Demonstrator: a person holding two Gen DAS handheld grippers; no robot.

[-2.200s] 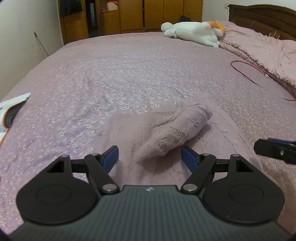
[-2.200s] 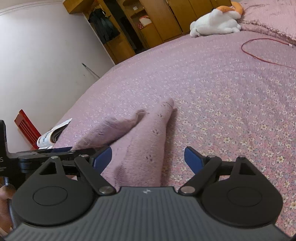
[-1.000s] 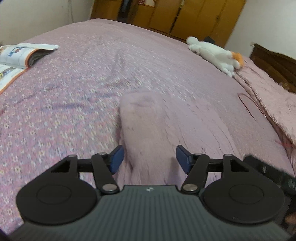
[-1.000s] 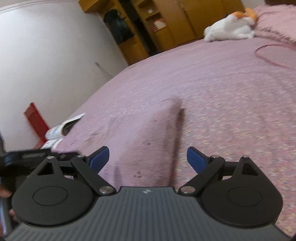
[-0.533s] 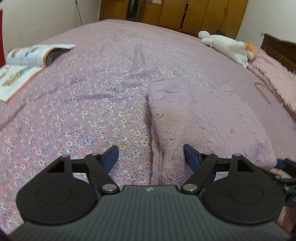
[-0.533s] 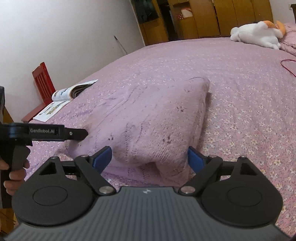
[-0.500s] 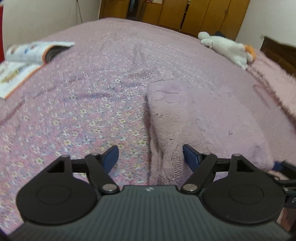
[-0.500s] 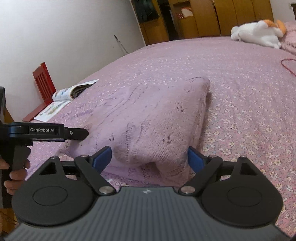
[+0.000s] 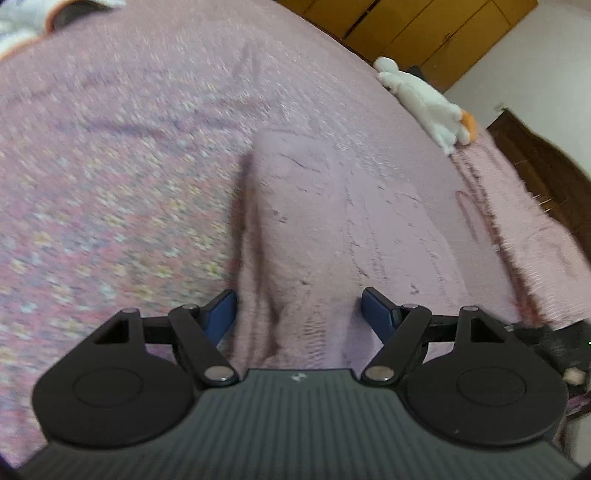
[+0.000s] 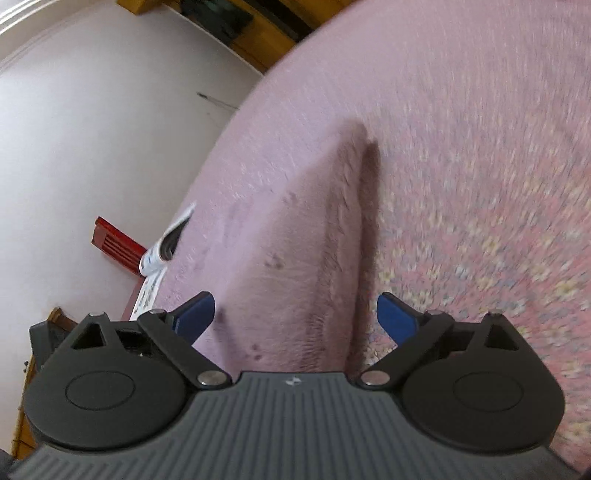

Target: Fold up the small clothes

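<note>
Both pairs of spread jaws straddle the folded knit garment [image 9: 332, 221].

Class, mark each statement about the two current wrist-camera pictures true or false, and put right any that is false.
1. Both grippers are open. True: the left gripper and the right gripper each have their fingers spread apart.
2. The pink knitted garment lies on the bed. True.
3. A plush toy sits on the garment. False: it lies far off on the bed, near the wooden wardrobe.
4. The left gripper's fingers are clamped on the garment. False: the garment lies between them, unclamped.
5. A magazine lies at the bed's edge. True.
</note>
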